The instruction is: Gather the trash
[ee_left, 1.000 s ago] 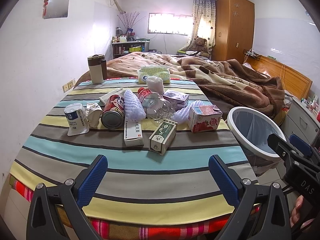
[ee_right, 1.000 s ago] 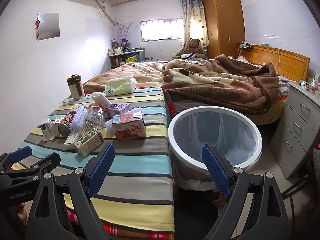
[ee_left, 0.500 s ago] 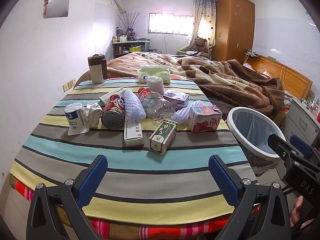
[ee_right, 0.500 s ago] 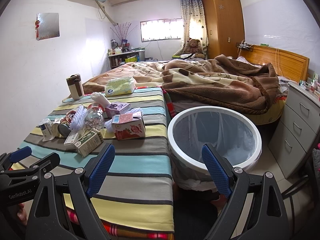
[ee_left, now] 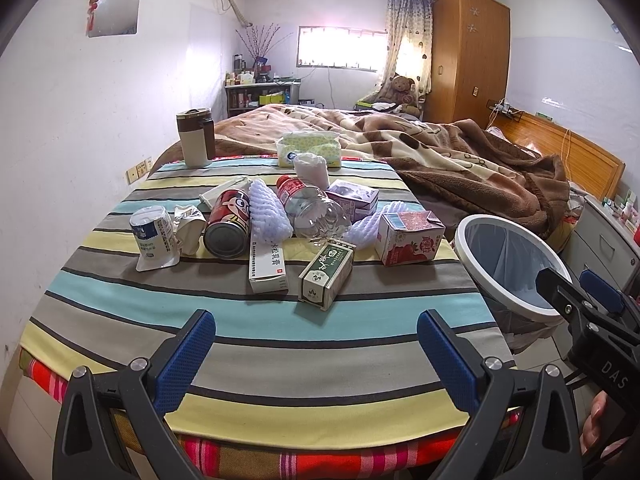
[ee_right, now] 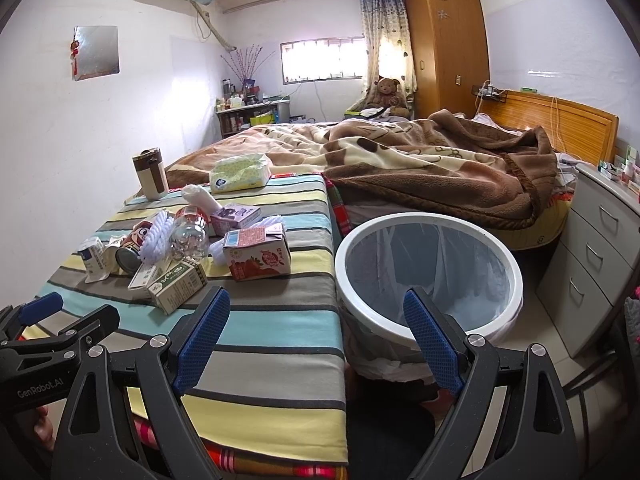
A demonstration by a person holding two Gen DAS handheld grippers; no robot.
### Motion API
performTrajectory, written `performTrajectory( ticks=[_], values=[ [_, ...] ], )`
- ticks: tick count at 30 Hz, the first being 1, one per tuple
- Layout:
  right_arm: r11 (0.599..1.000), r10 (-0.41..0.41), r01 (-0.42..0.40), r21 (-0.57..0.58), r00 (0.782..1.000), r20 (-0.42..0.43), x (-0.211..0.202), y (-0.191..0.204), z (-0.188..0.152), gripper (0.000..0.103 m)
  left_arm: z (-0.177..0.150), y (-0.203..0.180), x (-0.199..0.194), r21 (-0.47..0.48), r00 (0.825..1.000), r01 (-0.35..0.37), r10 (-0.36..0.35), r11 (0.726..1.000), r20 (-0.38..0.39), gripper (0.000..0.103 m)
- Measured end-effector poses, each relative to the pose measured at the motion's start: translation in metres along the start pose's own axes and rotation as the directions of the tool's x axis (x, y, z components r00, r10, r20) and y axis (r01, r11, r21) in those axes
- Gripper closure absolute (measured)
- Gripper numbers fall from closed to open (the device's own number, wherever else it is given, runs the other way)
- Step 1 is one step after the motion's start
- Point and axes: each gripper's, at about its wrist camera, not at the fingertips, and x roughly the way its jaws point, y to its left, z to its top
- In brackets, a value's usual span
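Left wrist view: both hand-held grippers spread and empty, trash untouched on the striped-cloth desk [ee_left: 280,344].
Left hand-held gripper [ee_left: 316,354] should take the nearest green-and-white cardboard box [ee_left: 327,274] across its narrow sides; right hand-held gripper [ee_right: 316,340], jaws wide, hovers by the white-rimmed bin with a plastic liner [ee_right: 428,276] just beside the desk's edge.
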Motion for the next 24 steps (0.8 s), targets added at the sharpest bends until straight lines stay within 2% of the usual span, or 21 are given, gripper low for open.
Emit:
performTrajectory(
  ticks=[16,24],
  values=[
    [1.0,-0.002,0.002,0.001,1.0,-0.006,0.0,-0.001,0.0,0.013,0.0,-0.001,0.001,0.0,1.0,-0.002,0.002,1.0,-0.005,0.0],
    [1.0,0.001,-0.001,0.001,1.0,-0.014,0.015,-0.004,0.002,0.013,0.002,0.0,0.015,-0.001,1.0,0.006,-0.006,1.0,-0.026,0.0]
  ],
)
